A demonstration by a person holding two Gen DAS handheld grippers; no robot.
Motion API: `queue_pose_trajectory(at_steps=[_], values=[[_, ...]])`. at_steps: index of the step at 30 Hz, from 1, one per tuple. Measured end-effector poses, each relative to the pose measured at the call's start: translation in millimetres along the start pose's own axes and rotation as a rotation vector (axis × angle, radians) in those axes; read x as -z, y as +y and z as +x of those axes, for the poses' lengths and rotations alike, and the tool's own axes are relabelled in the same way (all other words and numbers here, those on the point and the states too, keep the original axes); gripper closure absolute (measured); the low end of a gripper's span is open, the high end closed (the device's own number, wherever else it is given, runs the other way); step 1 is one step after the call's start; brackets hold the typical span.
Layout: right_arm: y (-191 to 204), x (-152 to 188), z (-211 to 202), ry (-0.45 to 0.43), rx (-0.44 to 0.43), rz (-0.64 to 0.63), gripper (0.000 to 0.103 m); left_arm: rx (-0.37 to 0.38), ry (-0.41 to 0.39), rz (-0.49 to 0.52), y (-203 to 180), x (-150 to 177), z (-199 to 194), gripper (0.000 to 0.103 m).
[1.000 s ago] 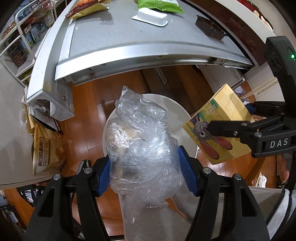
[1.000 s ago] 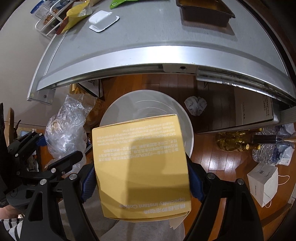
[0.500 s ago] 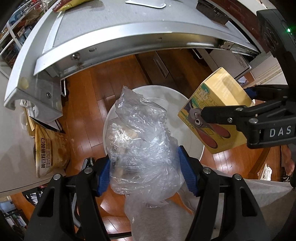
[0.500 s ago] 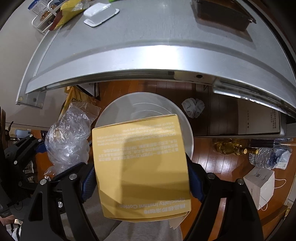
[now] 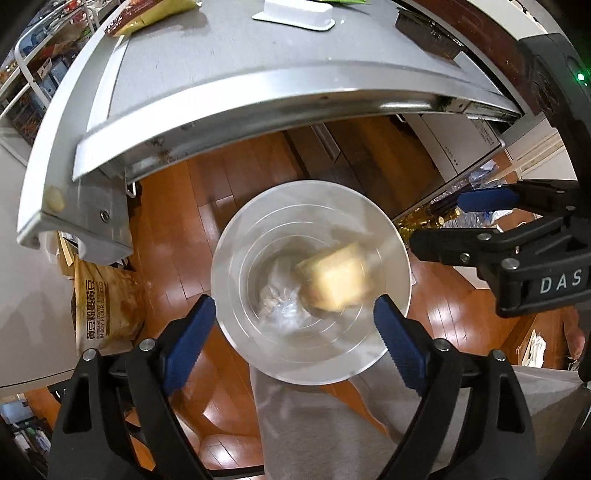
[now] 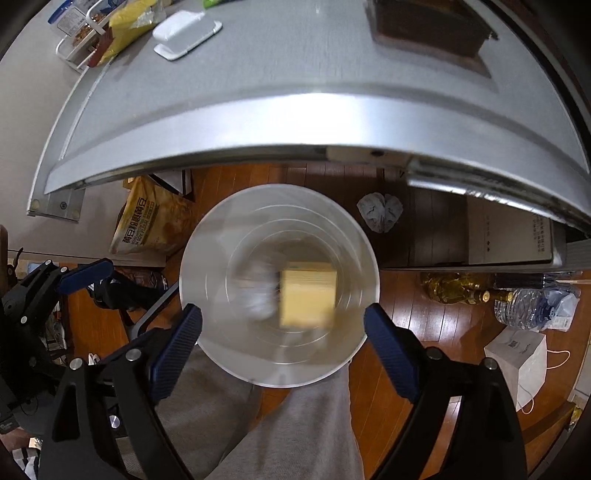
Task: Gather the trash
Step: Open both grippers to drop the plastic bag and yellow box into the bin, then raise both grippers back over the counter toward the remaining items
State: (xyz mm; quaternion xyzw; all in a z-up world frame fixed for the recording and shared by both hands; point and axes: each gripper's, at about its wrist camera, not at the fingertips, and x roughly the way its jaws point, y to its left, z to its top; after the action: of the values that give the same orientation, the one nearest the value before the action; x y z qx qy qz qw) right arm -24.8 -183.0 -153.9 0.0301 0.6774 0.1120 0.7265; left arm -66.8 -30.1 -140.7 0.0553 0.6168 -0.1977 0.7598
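A white round trash bin [image 5: 236, 258] [image 6: 207, 236] stands on the wooden floor below both grippers. Inside it lie a yellow cardboard box [image 5: 338, 280] [image 6: 308, 299], blurred, and a crumpled clear plastic bag [image 5: 280, 302] [image 6: 258, 295] beside it. My left gripper [image 5: 295, 326] is open and empty above the bin's near rim. My right gripper [image 6: 282, 338] is open and empty above the bin too; it also shows in the left wrist view [image 5: 480, 218] at the right.
A grey metal table [image 5: 221, 74] [image 6: 295, 92] stands beyond the bin, with a white tray [image 5: 295, 14] [image 6: 186, 33], a dark container [image 6: 428, 26] and snack bags. On the floor are a flour bag [image 5: 103, 299] [image 6: 147, 225], crumpled paper [image 6: 380, 212], bottles [image 6: 532, 299] and a white bag [image 6: 517, 365].
Both grippers have opened. The plastic bag has dropped from the left one and the yellow box from the right one into the bin.
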Motion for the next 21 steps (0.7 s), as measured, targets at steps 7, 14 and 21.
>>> queue_pose_trajectory(at_steps=[7,14,21], values=[[-2,2,-22,-0.044,-0.004,-0.002,0.013,0.001,-0.028,-0.005,-2,-2,-13,0.014],[-4,7,-57,-0.109,-0.028,-0.005,0.013,0.015,-0.086,-0.018,4,-5,-40,0.014],[8,7,-135,-0.351,0.070,-0.093,0.007,0.023,-0.200,-0.035,4,-14,-87,0.014]])
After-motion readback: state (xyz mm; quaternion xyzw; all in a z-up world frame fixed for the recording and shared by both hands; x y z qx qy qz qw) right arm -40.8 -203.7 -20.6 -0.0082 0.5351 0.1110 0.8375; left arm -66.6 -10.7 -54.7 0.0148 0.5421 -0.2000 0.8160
